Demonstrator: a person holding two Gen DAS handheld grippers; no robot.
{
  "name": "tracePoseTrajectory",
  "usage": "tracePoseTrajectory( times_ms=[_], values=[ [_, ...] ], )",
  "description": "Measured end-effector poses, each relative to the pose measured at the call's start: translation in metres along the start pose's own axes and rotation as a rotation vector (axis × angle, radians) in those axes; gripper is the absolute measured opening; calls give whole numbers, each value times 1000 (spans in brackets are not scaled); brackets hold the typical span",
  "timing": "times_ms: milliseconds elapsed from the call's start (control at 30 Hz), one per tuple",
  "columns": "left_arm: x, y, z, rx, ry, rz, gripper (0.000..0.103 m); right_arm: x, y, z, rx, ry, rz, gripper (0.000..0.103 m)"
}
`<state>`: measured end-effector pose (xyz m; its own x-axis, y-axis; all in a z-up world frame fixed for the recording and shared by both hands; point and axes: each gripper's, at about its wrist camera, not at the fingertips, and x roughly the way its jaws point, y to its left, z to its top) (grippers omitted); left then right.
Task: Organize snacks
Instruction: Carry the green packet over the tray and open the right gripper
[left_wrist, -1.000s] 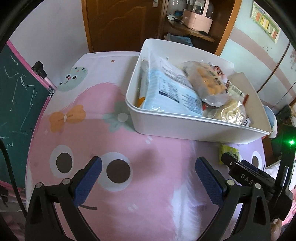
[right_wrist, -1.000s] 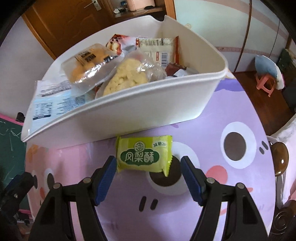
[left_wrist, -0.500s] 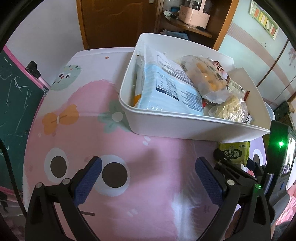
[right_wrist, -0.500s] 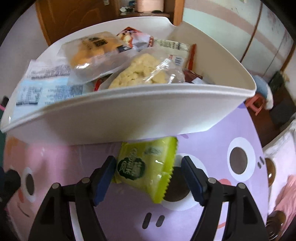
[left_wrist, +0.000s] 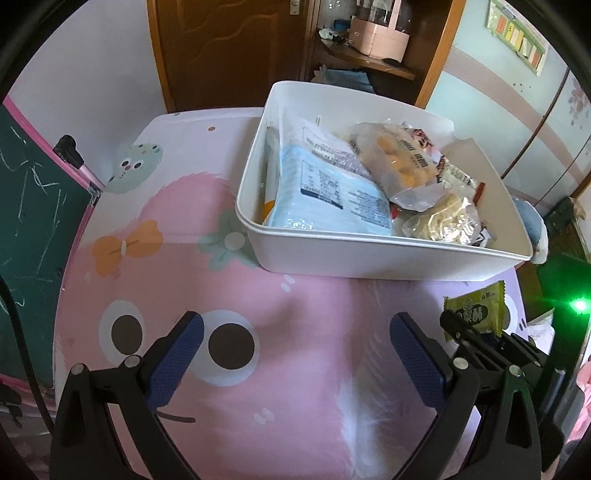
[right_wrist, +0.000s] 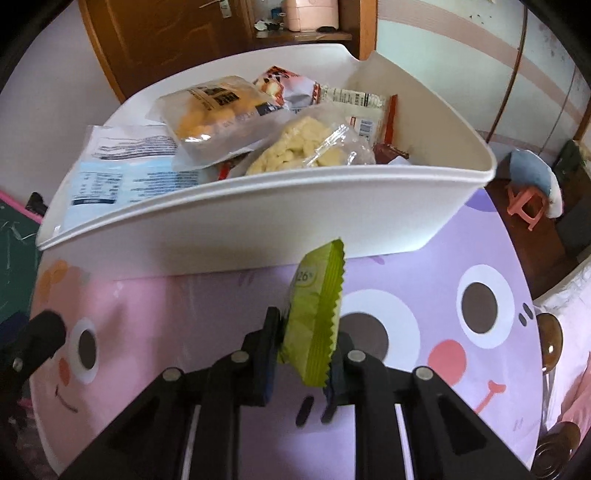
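A white bin (left_wrist: 369, 258) (right_wrist: 240, 225) stands on the cartoon tablecloth and holds several snack bags: a blue-white pack (left_wrist: 328, 192), a clear bag of orange puffs (left_wrist: 395, 162) and a bag of pale crackers (right_wrist: 295, 147). My right gripper (right_wrist: 303, 350) is shut on a green snack packet (right_wrist: 317, 314) and holds it tilted on edge, just in front of the bin's near wall. The packet also shows in the left wrist view (left_wrist: 476, 314). My left gripper (left_wrist: 295, 354) is open and empty above the pink cloth, in front of the bin.
A green chalkboard (left_wrist: 29, 221) stands off the table's left edge. A wooden door (left_wrist: 221, 51) and a shelf with a pink box (left_wrist: 380, 37) are behind the table. A pink stool (right_wrist: 524, 206) stands on the floor at right.
My right gripper has closed on the green packet and lifted it off the cloth, turning it on edge. My left gripper has stayed open and drawn back a little.
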<state>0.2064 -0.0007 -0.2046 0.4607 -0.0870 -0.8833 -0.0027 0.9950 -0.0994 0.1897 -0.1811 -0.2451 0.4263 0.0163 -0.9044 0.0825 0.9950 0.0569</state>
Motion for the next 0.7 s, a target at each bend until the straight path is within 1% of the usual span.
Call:
tracePoseTrajectory(
  times_ms=[133, 167, 200, 233, 400, 500, 700],
  values=[
    [-15, -6, -1, 17, -2, -3, 101, -24, -4, -3, -30, 5, 30, 19],
    [-18, -7, -1, 22, -1, -2, 100, -32, -14, -3, -36, 7, 34, 19],
    [-21, -8, -2, 28, 0, 0, 100, -38, -15, -3, -42, 11, 37, 19],
    [-25, -10, -3, 36, 2, 2, 100, -42, -27, -6, -46, 17, 41, 19],
    [-43, -20, 0, 53, 7, 7, 101, -58, -31, -2, -67, 37, 58, 19],
    [-57, -28, 7, 65, -11, 7, 100, -68, -33, -1, -71, 37, 71, 19],
    [-80, -42, 34, 80, -48, 3, 101, -99, -31, 23, -99, -13, 92, 19]
  ],
)
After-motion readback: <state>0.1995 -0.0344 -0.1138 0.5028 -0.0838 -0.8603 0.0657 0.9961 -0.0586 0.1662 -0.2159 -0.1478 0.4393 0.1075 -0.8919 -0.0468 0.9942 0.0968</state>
